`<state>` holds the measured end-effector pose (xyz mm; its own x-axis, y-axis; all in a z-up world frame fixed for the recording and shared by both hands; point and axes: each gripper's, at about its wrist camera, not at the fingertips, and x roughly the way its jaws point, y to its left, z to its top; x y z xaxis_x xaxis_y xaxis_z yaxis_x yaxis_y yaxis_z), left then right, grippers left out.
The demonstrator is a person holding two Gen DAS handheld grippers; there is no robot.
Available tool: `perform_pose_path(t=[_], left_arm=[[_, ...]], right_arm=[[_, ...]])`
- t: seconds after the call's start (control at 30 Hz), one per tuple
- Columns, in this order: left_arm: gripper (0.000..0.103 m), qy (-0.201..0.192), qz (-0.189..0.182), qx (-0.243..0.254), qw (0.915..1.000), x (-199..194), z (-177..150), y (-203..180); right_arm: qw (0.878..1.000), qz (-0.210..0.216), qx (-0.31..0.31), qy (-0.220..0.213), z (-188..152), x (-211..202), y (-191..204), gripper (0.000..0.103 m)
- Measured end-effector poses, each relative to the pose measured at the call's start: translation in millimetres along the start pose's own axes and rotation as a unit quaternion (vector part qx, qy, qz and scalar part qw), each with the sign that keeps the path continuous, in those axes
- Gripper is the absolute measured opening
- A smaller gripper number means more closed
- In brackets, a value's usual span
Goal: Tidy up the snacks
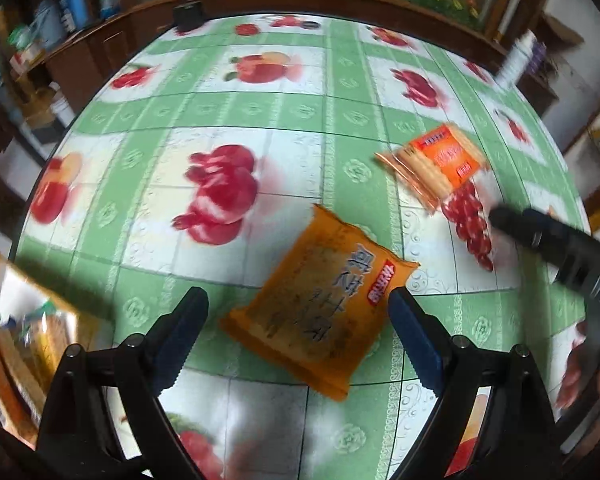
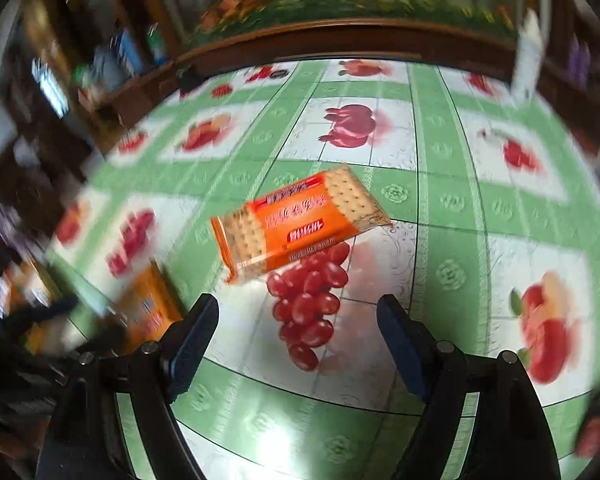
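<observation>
Table (image 1: 284,112) covered in a green-and-white checked cloth printed with fruit. Left gripper (image 1: 296,316) released, its 2 fingers spread wide above the cloth; the orange snack packet (image 1: 320,304) lies flat on the cloth between and just ahead of the fingertips, its right corner close to the right finger, whether they touch I cannot tell. The packet sits tilted, blue lettering and a red label on its face. Beyond it to the right, apart from it, the cracker pack (image 1: 436,164) lies on the cloth just above a printed bunch of red grapes. At the left edge of the left wrist view, a container (image 1: 16,328) holding more packets, blurred. Right gripper (image 2: 298,320) also released, fingers wide apart, nothing between them but the printed grapes. Ahead of it in the right wrist view the cracker pack (image 2: 296,224) lies flat, orange band across pale square crackers. The orange snack packet (image 2: 152,312) shows low on the left, heavily blurred. In the left wrist view the right gripper (image 1: 548,240) shows as a dark blurred shape on the right, near the cracker pack.
</observation>
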<state>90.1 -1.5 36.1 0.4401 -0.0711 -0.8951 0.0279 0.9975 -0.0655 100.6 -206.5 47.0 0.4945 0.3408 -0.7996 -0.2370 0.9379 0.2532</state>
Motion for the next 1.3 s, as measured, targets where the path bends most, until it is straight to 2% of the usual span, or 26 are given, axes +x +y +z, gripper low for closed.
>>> perform_pose_path(t=[0.1,0.17,0.23,0.3,0.4,0.57,0.67,0.8,0.87,0.93,1.03,1.3], left_arm=[[0.092,0.004,-0.006,0.039,0.9992,6,1,-12],[0.092,0.017,-0.025,0.060,0.9977,13,0,-18],[0.092,0.018,-0.017,0.078,0.9966,18,-1,-22],[0.092,0.023,-0.011,0.089,0.9957,24,-1,-25],[0.092,0.029,-0.007,0.078,0.9965,32,2,-21],[0.092,0.022,-0.003,0.060,0.9979,34,4,-13],[0.093,0.018,0.000,0.053,0.9984,34,5,-10],[0.094,0.009,0.000,0.055,0.9984,31,0,-9],[0.094,0.010,-0.001,0.054,0.9985,31,-1,-8],[0.093,0.010,0.001,0.050,0.9987,30,0,-8],[0.074,-0.004,0.006,0.048,0.9988,25,-1,-9],[0.073,-0.002,0.011,0.038,0.9992,15,-19,-2]], right_arm=[[0.998,0.006,0.058,-0.004,5,3,-11,0.085],[0.996,0.019,0.087,-0.006,14,10,-13,0.088],[0.993,0.026,0.113,0.001,22,21,-14,0.097],[0.991,0.023,0.132,0.011,31,35,-11,0.100],[0.991,0.008,0.131,0.017,40,46,-1,0.100],[0.994,-0.046,0.094,0.025,59,68,16,0.100],[0.995,-0.058,0.071,0.029,62,80,22,0.099],[0.995,-0.098,-0.002,0.030,54,84,34,0.089],[0.994,-0.104,-0.024,0.024,45,77,33,0.077],[0.994,-0.106,-0.032,0.017,37,67,28,0.059],[0.996,-0.088,-0.029,0.018,29,58,20,0.057],[0.999,-0.034,-0.024,0.008,-14,22,13,0.057]])
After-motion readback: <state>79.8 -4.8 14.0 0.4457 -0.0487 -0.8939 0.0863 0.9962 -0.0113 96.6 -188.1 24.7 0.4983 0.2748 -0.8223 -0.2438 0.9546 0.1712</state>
